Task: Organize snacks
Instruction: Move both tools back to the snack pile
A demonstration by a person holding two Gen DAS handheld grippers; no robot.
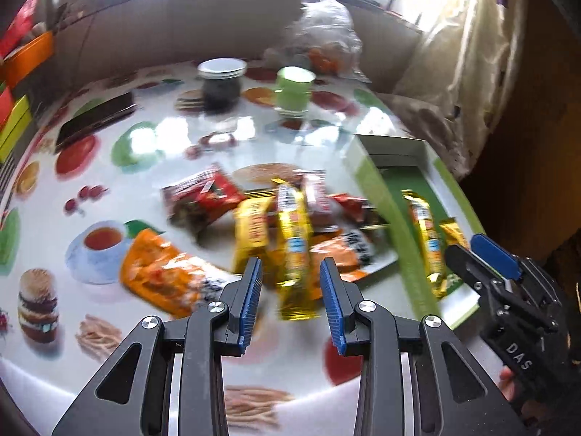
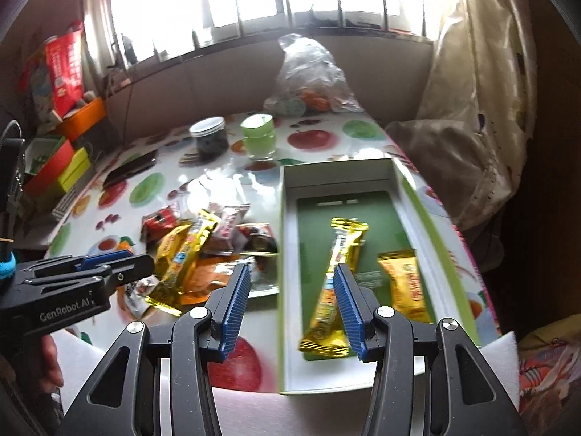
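Note:
A pile of snack packets (image 1: pixel 268 229) lies on the fruit-print table; it also shows in the right wrist view (image 2: pixel 203 250). My left gripper (image 1: pixel 290 269) is open, its fingers either side of a long gold bar (image 1: pixel 296 250) on the pile, not closed on it. A green-and-white box (image 2: pixel 287 254) stands to the right, holding a long gold bar (image 2: pixel 336 283) and a small gold packet (image 2: pixel 405 283). My right gripper (image 2: pixel 292 276) is open and empty above the box's left wall. The left wrist view shows the right gripper (image 1: pixel 486 258) at the box (image 1: pixel 377 196).
A dark jar (image 2: pixel 208 138) with a silver lid and a green cup (image 2: pixel 258 136) stand at the table's back. A clear plastic bag (image 2: pixel 308 76) lies behind them. A dark flat packet (image 1: pixel 96 120) lies at the left. Coloured boxes (image 2: pixel 58 167) stack beyond the table's left edge.

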